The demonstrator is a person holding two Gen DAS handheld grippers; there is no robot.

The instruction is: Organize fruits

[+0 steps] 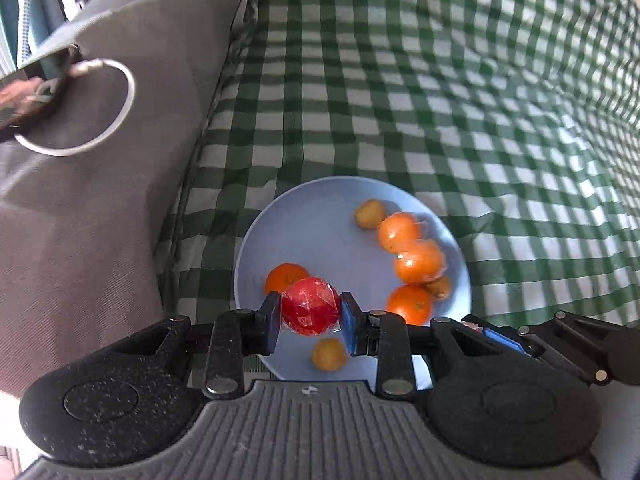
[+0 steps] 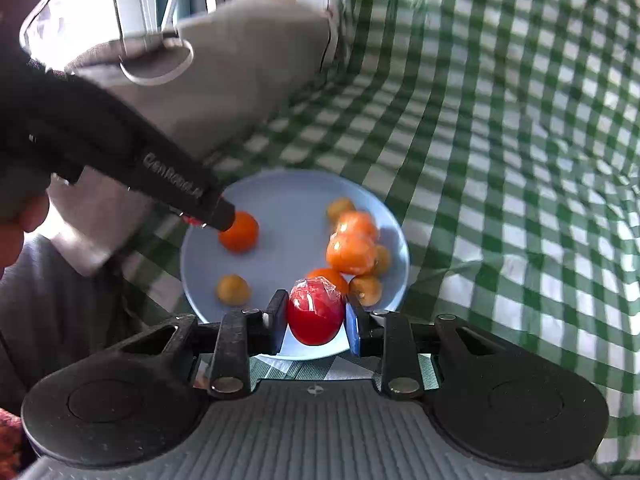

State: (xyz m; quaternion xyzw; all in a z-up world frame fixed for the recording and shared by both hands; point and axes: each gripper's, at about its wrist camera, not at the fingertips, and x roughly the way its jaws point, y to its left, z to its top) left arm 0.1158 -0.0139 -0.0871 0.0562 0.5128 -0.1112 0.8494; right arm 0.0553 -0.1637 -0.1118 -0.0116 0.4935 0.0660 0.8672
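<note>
- The left gripper [image 1: 310, 312] has its fingers [image 1: 269, 320] closed on a red fruit wrapped in clear film [image 1: 310, 312], held over the near side of a pale blue plate [image 1: 320, 216].
- The right gripper [image 2: 316, 316] likewise clamps a second film-wrapped red fruit [image 2: 316, 316] between its fingers [image 2: 355, 326], over the plate's near rim.
- On the plate lie several oranges [image 1: 418, 262], two of them film-wrapped, and smaller yellowish fruits [image 1: 329, 354].
- The plate sits on a green-and-white checked cloth [image 1: 480, 100].
- A grey fabric bag [image 1: 100, 200] with a metal ring [image 1: 126, 92] stands just left of the plate.
</note>
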